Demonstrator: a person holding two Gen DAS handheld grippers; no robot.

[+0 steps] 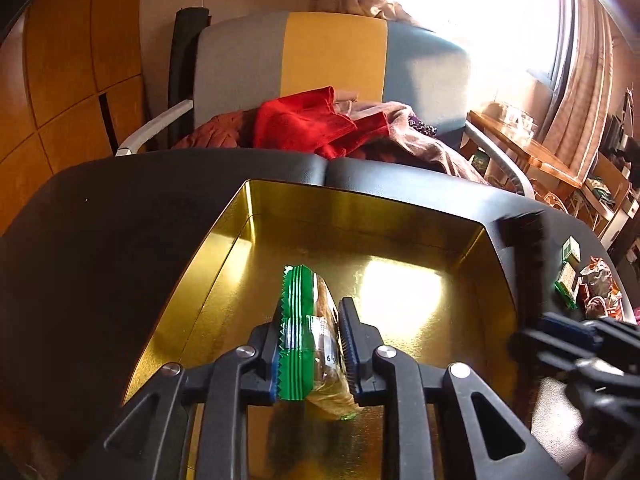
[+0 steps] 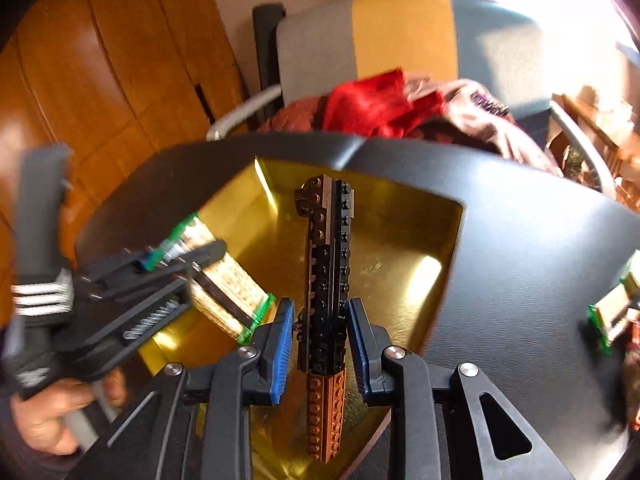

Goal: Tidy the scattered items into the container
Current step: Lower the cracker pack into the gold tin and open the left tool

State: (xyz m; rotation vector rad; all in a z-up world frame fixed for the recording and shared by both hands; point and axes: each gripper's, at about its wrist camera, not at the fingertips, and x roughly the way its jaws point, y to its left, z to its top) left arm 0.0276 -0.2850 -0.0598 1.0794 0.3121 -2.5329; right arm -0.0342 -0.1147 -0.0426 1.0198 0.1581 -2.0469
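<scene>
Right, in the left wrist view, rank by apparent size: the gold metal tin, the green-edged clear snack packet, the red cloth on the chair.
1. Gold metal tin
2. Red cloth, farther from the camera, so likely understated
3. Green-edged snack packet, gripped close to the lens by the left gripper; cloth versus packet is unsure.
</scene>
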